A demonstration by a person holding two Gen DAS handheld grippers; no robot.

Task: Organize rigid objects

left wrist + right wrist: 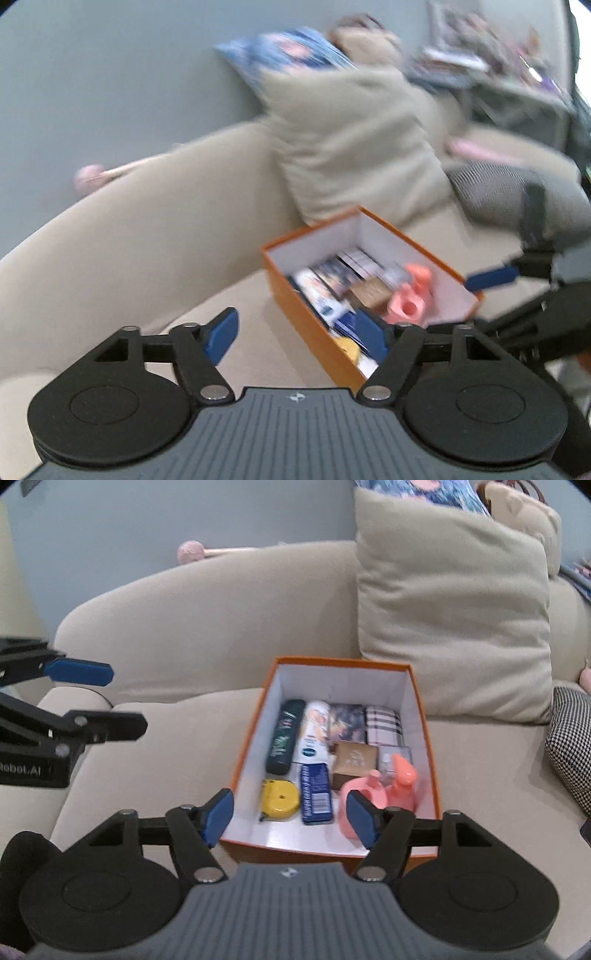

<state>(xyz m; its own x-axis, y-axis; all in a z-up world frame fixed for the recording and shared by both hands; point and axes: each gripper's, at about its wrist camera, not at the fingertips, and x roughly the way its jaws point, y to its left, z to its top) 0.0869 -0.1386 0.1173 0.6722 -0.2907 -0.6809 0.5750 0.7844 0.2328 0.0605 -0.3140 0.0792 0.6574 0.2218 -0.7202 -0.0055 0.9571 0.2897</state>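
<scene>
Beige sofa (184,635) and cushion (450,620) surround the orange box (428,734); both grippers, left (295,338) and right (291,818), spread empty.

The orange box (255,734) sits open-topped on my sofa seat (177,738), so I can come in from above. Its floor is packed: dark bottle (285,736), white tube (313,731), cartons, yellow tape measure (280,798), pink bottles (400,782). Left of the box the seat lies bare. The beige cushion (450,609) crowds its far right corner.
</scene>
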